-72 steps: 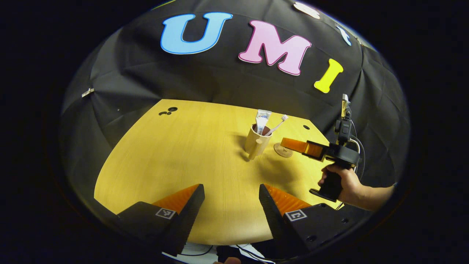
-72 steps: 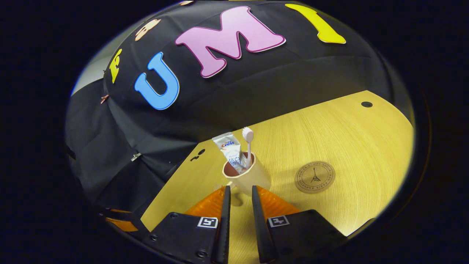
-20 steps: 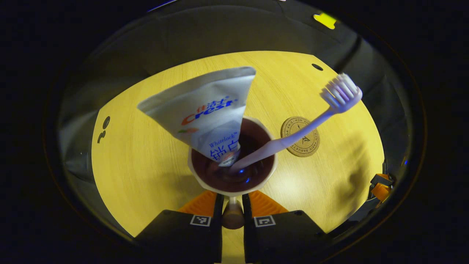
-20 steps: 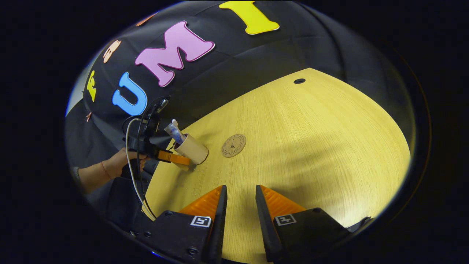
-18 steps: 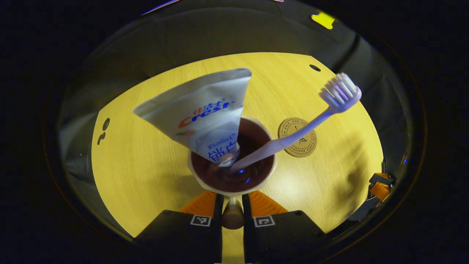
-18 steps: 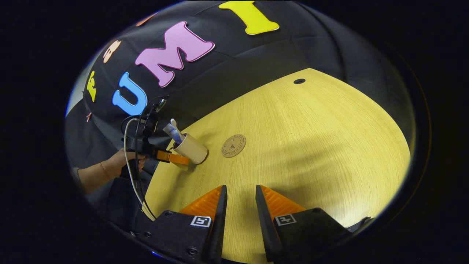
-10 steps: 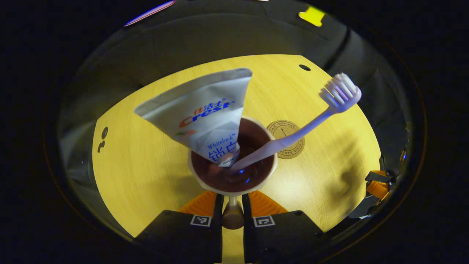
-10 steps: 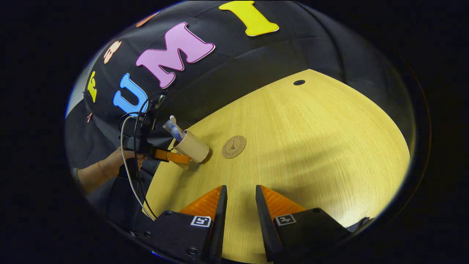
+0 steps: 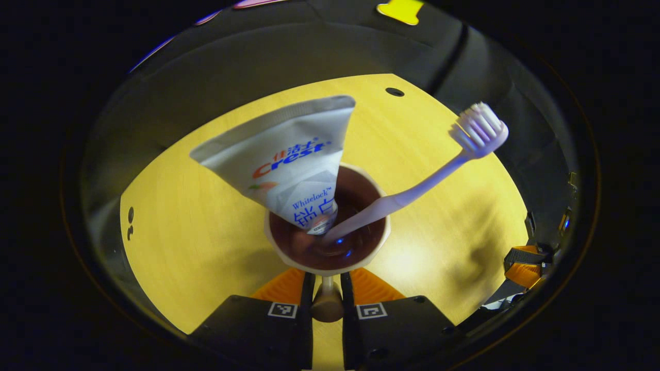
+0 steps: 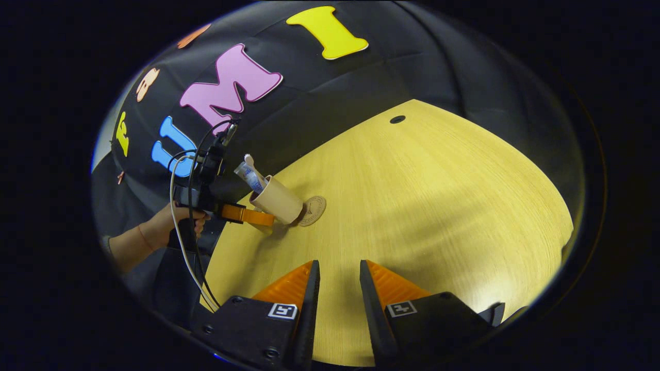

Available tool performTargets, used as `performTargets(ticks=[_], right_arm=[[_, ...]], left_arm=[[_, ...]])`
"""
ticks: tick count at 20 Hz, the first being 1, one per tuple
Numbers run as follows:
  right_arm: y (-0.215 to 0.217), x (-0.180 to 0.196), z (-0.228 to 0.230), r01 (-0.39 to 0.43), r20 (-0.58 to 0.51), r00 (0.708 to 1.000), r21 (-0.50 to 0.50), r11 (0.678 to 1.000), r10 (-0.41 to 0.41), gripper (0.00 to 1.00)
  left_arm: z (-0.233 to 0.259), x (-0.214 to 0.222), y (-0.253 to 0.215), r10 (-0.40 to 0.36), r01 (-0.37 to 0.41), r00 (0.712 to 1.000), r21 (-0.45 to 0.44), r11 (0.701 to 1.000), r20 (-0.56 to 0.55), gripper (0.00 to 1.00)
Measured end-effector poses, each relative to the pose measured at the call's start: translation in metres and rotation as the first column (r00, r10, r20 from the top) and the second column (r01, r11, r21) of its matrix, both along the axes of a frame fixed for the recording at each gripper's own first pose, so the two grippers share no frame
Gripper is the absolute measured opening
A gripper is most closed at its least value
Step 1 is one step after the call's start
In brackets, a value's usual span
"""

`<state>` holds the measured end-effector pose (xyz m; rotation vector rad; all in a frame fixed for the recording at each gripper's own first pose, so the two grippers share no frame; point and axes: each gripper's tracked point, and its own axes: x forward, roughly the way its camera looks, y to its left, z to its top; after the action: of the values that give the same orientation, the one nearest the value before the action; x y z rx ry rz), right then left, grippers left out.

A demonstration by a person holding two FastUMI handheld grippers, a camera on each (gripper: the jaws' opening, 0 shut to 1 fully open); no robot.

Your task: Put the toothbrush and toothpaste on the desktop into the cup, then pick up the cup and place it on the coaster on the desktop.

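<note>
In the left gripper view my left gripper (image 9: 326,304) is shut on the handle of the beige cup (image 9: 289,257), whose brown inside faces the camera. A white toothpaste tube (image 9: 289,154) and a pale toothbrush (image 9: 412,190) stand in the cup, with the bristles up to the right. The right gripper view shows the same cup (image 10: 278,201) held by the left gripper (image 10: 268,220) at the table's left. Its base overlaps the left part of the round brown coaster (image 10: 314,207). I cannot tell whether it touches. My right gripper (image 10: 337,288) hovers over the near table, narrowly open, with nothing between its fingers.
The yellow wooden table (image 10: 438,206) has a small cable hole (image 10: 397,119) near its far edge. A hand (image 10: 154,226) and a cable come in from the left behind the cup. The right gripper's body (image 9: 523,260) shows at the far right edge.
The left gripper closed on the cup's handle and has carried the cup right, toward the coaster, which it now partly covers. The right gripper backed off earlier and has stayed nearly still.
</note>
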<state>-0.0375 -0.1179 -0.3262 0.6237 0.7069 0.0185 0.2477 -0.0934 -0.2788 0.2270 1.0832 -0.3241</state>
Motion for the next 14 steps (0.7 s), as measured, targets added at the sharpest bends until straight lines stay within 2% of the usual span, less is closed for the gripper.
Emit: performTargets(ticks=[1,2,4,5,10,11,12,14], right_arm=[[-0.005,-0.001,-0.001,0.008,0.0,1.0,-0.001,1.0,-0.008,0.48],[-0.009,-0.003,0.0,0.016,0.001,1.0,-0.001,1.0,-0.016,0.48],[-0.017,-0.004,-0.001,0.029,0.0,1.0,-0.001,1.0,-0.029,0.48],[-0.02,-0.005,-0.002,0.035,0.0,0.999,0.0,0.999,-0.035,0.48],[-0.029,-0.012,-0.002,0.038,-0.006,0.999,-0.008,0.999,-0.038,0.48],[-0.03,-0.013,-0.002,0.038,-0.008,0.999,-0.01,0.999,-0.038,0.48],[-0.031,-0.014,-0.003,0.038,-0.01,0.999,-0.011,0.999,-0.038,0.48],[-0.035,-0.016,-0.004,0.041,-0.014,0.999,-0.014,0.999,-0.042,0.48]], left_arm=[[-0.001,0.001,-0.005,-0.009,0.009,1.0,0.005,1.0,-0.001,0.27],[-0.003,0.003,-0.01,-0.016,0.016,1.0,0.011,1.0,-0.002,0.32],[-0.005,0.003,-0.014,-0.024,0.024,1.0,0.019,1.0,-0.006,0.32],[-0.008,0.004,-0.017,-0.024,0.024,1.0,0.021,0.999,-0.008,0.28],[-0.014,0.008,-0.024,-0.026,0.026,1.0,0.027,0.999,-0.008,0.27],[-0.015,0.01,-0.024,-0.025,0.025,1.0,0.028,0.999,-0.007,0.31],[-0.016,0.011,-0.024,-0.023,0.024,1.0,0.031,0.999,-0.01,0.27],[-0.016,0.013,-0.026,-0.024,0.025,1.0,0.03,0.999,-0.008,0.27]])
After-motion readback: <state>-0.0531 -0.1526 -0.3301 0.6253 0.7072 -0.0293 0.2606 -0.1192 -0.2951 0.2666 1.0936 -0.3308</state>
